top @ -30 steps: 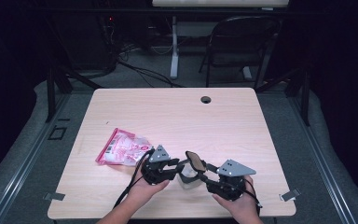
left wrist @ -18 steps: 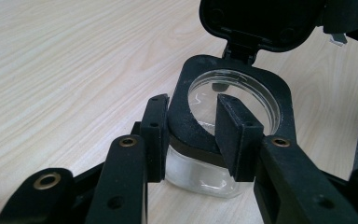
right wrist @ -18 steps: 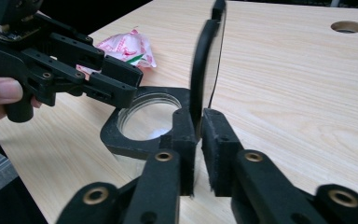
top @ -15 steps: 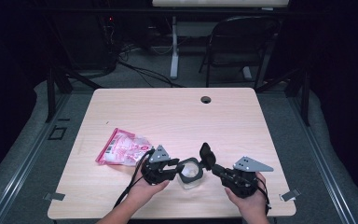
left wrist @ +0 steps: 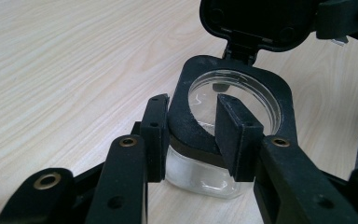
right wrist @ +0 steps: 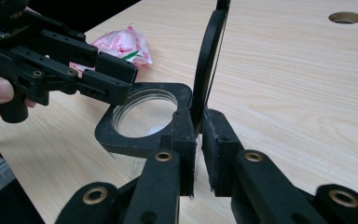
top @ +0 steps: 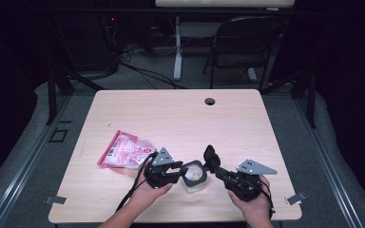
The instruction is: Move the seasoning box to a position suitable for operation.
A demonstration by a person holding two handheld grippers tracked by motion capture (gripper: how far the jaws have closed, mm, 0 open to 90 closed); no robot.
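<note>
High view: clear jar (top: 193,176) with black flip lid (top: 209,156) near front edge of bench (top: 180,118). Left gripper (left wrist: 198,133) fingers clamped on jar collar, steadying. Right gripper (right wrist: 198,140) fingers just closed, pinching upright lid. Step: opening lid. Next, likely: swing lid fully back, keep jar pinned.

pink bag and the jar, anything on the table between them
Yes. In the high view the left gripper and the hand holding it sit between the pink bag and the jar, jaws clamped on the jar's black rim.
</note>
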